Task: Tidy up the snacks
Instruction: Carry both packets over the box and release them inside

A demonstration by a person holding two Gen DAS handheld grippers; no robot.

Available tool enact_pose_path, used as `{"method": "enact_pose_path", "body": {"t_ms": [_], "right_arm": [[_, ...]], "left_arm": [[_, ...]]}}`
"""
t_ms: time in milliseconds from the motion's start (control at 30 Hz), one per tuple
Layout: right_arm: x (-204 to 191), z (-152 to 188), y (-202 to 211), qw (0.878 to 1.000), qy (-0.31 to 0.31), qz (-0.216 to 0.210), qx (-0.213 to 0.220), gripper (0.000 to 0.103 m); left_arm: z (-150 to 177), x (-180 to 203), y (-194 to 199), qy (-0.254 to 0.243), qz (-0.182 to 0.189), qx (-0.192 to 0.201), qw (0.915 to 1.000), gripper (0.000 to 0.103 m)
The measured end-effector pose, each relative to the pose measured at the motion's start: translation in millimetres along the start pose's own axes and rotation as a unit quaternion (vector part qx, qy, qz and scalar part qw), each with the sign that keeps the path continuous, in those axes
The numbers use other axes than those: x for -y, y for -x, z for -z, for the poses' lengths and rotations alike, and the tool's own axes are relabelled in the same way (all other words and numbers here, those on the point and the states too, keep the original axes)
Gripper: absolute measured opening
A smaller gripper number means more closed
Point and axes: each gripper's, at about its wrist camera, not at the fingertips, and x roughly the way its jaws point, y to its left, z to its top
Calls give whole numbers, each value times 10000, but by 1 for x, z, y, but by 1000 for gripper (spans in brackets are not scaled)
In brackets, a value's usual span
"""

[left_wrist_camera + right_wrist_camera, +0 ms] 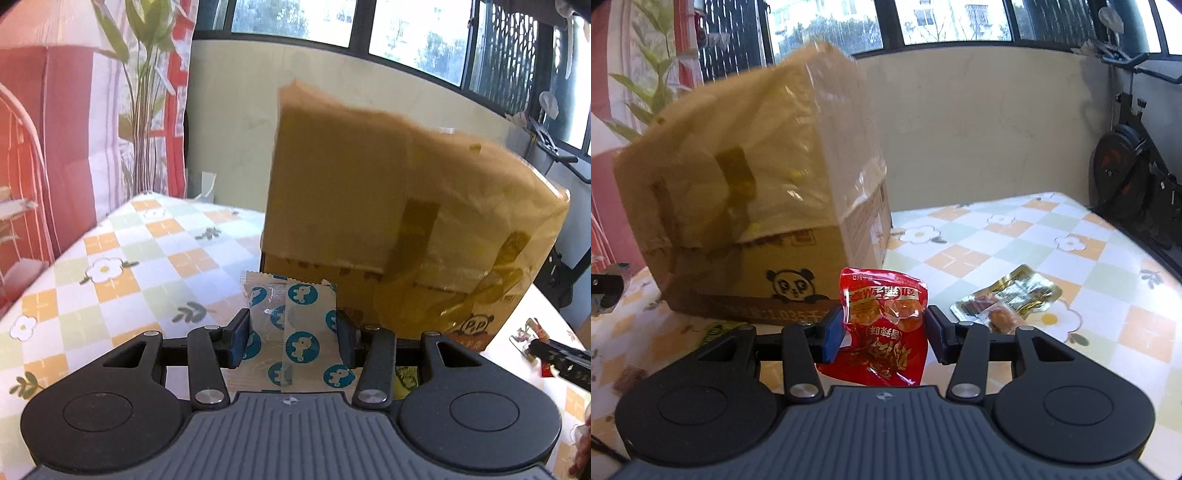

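Note:
My left gripper (291,338) is shut on a clear snack packet with blue round prints (295,332) and holds it upright just in front of a taped cardboard box (399,221). My right gripper (884,332) is shut on a red snack packet (886,325) and holds it near the same box (757,206), by its panda-printed corner. The right gripper with its red packet also shows in the left wrist view (554,356) at the far right. The box flaps stand up, and its inside is hidden.
The table (1015,243) has a checked flower-print cloth. A gold and clear snack packet (1008,297) lies to the right of my right gripper. A green packet (716,330) lies by the box's base. An exercise bike (1134,177) stands past the table's right edge.

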Motion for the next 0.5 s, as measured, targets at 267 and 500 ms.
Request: {"method": "enact_pose_path", "body": {"t_ms": [267,500], "right_arm": [[-18,-77,50,9929,306,-266,1117,49],[-61,-145,39,9806,842,-836,1560,49]], "left_arm": [[-54,7,40,-210,163,853,9960,50],[-112,32,43,-466,343,1246,9905,50]]}}
